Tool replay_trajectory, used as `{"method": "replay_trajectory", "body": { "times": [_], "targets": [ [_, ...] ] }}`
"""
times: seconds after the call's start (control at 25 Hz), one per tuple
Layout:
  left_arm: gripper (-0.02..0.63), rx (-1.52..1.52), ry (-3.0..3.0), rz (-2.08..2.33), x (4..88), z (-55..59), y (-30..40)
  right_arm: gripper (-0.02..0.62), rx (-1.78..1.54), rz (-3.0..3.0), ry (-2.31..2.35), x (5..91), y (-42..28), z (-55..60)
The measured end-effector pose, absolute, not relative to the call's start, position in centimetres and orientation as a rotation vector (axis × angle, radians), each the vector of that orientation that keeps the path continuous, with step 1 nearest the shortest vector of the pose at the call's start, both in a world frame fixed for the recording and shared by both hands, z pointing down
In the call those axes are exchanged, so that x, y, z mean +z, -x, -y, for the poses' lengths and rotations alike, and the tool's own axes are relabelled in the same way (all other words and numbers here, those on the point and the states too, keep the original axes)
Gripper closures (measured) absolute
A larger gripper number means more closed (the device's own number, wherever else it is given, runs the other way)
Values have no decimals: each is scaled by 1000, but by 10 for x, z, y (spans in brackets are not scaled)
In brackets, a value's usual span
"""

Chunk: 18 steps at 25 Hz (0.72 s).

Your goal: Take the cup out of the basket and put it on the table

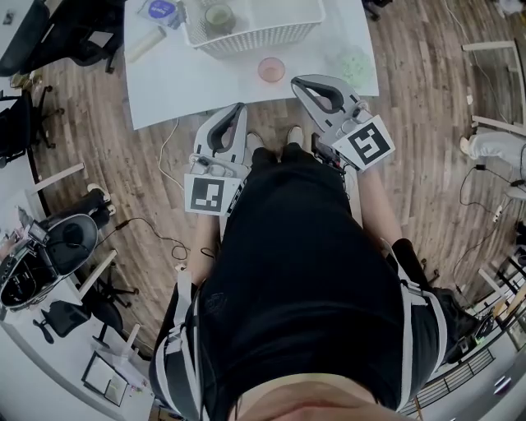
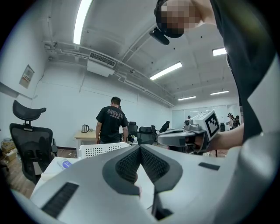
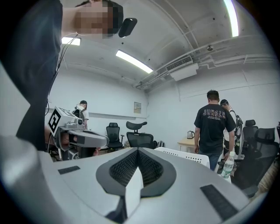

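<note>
A white perforated basket [image 1: 255, 33] stands at the far side of the white table [image 1: 189, 82]; a pale green cup [image 1: 219, 16] sits inside it at its left. A pink cup [image 1: 271, 69] stands on the table in front of the basket. My left gripper [image 1: 239, 107] is shut and empty, hanging over the floor just short of the table's near edge. My right gripper [image 1: 297, 81] is shut and empty too, its tips at the table edge beside the pink cup. In both gripper views the jaws meet with nothing between them [image 2: 140, 146] [image 3: 138, 149], and the basket [image 2: 103, 149] [image 3: 183, 156] shows beyond.
A pale roll [image 1: 146, 43] and a blue-lidded item [image 1: 161, 9] lie left of the basket, a greenish mesh piece [image 1: 353, 62] at the right. Office chairs [image 1: 74, 238] stand around. A person in a black T-shirt [image 3: 213, 127] stands behind the table beside a bottle [image 3: 226, 166].
</note>
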State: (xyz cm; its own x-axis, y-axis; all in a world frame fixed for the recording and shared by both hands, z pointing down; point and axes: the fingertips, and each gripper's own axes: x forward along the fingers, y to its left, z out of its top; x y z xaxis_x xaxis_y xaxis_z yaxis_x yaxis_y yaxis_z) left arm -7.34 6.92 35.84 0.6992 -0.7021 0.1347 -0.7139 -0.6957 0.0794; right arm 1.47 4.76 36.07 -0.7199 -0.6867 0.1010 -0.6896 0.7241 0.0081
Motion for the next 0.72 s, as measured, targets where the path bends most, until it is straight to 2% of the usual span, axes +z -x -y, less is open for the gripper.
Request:
{"method": "replay_trajectory", "body": {
  "times": [0.72],
  "targets": [
    [588,121,-2786,1085,365,-64,131,577,-55,2767,-1140,346,46,-18]
  ]
}}
